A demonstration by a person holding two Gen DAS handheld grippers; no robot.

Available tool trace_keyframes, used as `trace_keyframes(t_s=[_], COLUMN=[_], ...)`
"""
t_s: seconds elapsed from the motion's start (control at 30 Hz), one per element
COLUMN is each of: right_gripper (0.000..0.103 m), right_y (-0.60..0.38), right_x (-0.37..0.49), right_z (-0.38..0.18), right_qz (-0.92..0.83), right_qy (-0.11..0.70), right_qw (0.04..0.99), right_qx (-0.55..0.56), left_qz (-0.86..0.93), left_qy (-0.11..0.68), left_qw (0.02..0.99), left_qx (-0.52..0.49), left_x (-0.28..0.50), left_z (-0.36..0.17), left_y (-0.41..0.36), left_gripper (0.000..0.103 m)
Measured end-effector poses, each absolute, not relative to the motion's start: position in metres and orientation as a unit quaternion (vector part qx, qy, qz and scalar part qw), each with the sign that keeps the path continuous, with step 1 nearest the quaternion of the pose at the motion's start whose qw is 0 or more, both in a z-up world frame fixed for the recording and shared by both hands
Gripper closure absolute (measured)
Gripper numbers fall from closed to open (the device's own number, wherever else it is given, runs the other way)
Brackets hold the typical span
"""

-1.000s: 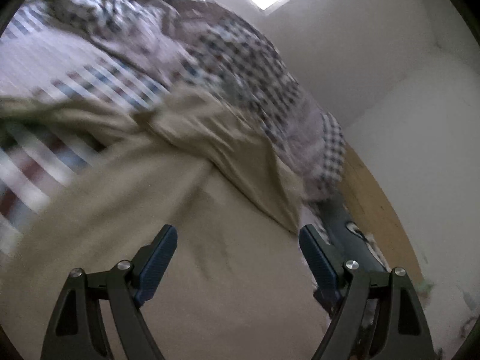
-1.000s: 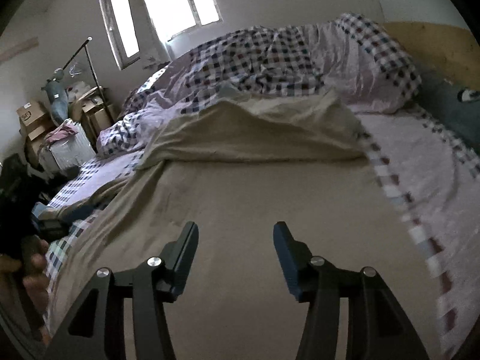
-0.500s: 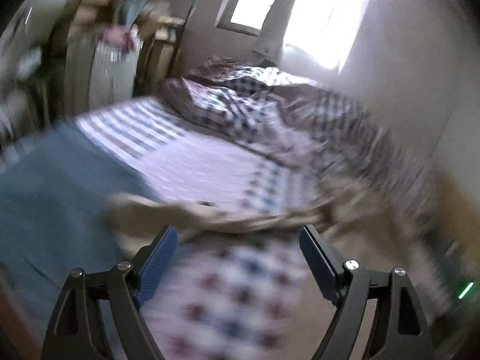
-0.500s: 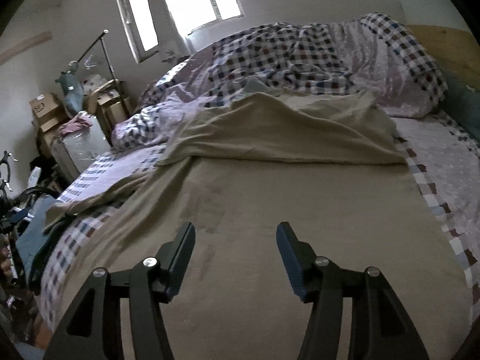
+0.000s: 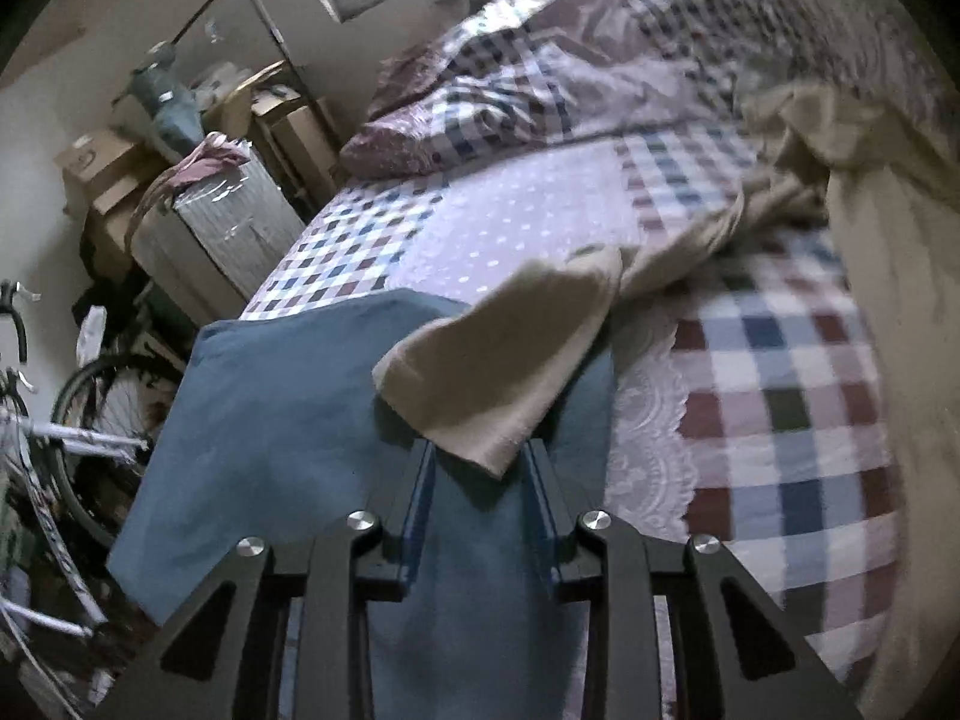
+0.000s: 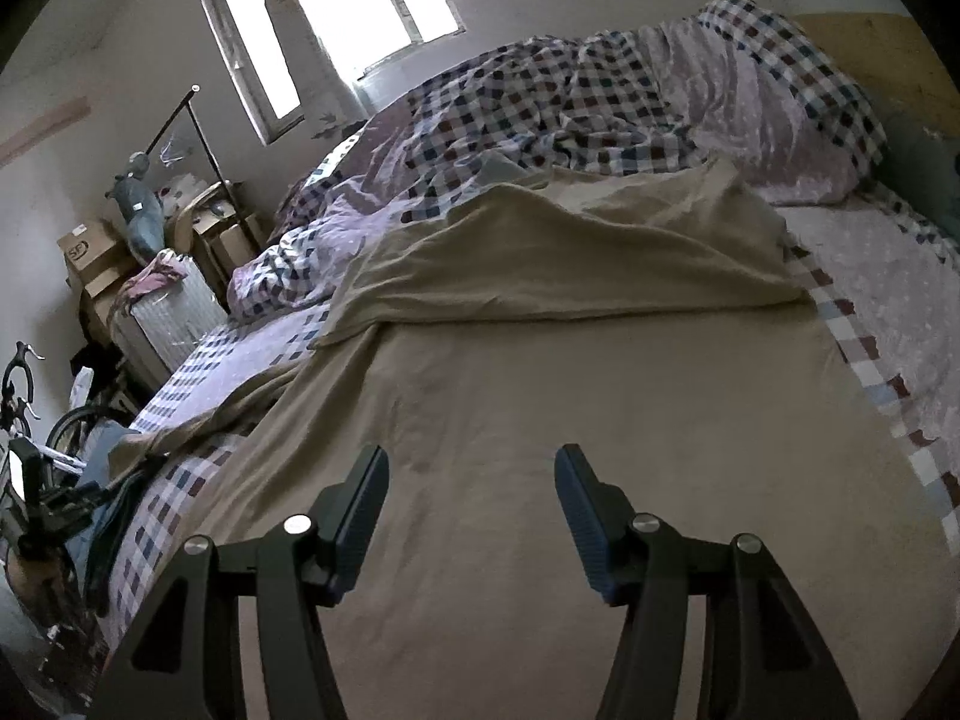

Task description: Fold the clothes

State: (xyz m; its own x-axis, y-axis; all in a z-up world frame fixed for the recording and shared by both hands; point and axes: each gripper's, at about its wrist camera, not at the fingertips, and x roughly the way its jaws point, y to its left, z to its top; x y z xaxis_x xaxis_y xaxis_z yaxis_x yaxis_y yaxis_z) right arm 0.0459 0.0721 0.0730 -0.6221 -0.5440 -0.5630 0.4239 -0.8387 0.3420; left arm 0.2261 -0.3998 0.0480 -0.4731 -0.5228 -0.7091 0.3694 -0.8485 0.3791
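Note:
A beige garment (image 6: 570, 372) lies spread flat over the bed, its far part folded back on itself. One sleeve (image 5: 510, 354) trails to the bed's left edge, its cuff resting on a blue garment (image 5: 288, 420). My left gripper (image 5: 480, 468) has its fingers narrowed around the tip of the cuff, with a gap still showing on each side of the cloth. My right gripper (image 6: 468, 480) is open and empty, hovering just above the near part of the beige garment.
A checked quilt (image 6: 600, 96) is bunched at the far side of the bed, on a checked sheet (image 5: 780, 396). Left of the bed stand a bicycle (image 5: 42, 408), cardboard boxes (image 5: 114, 174) and a wrapped radiator (image 6: 174, 312). A window (image 6: 336, 18) is behind.
My left gripper swung left from the garment's body to the sleeve cuff at the bed edge and its fingers narrowed around it. My right gripper barely moved and stayed open.

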Motion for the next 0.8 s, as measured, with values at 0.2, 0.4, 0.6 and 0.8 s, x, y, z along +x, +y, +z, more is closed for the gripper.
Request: trace_keyframes(t_s=[0.2,0.4,0.6,0.8], right_gripper=[0.042,0.042,0.042,0.042], right_y=[0.069,0.068,0.072,0.076], right_x=[0.043,0.043,0.043,0.041], right_z=[0.072,0.071,0.072,0.074], right_qz=[-0.896,-0.895,-0.897,-0.899], right_qy=[-0.086,-0.084,-0.085,-0.091], right_qw=[0.268,0.268,0.263,0.256], right_qx=[0.344,0.346,0.344,0.344], left_qz=[-0.839,-0.836,-0.883,-0.930], left_qy=[-0.142,-0.159,-0.044,0.130], left_qw=[0.263,0.257,0.211,0.101], left_qx=[0.455,0.459,0.417,0.327], left_x=[0.208,0.198,0.216,0.243], left_z=[0.034,0.032,0.078,0.161], left_y=[-0.398,-0.400,-0.404,-0.411], left_gripper=[0.070,0.094,0.099,0.100])
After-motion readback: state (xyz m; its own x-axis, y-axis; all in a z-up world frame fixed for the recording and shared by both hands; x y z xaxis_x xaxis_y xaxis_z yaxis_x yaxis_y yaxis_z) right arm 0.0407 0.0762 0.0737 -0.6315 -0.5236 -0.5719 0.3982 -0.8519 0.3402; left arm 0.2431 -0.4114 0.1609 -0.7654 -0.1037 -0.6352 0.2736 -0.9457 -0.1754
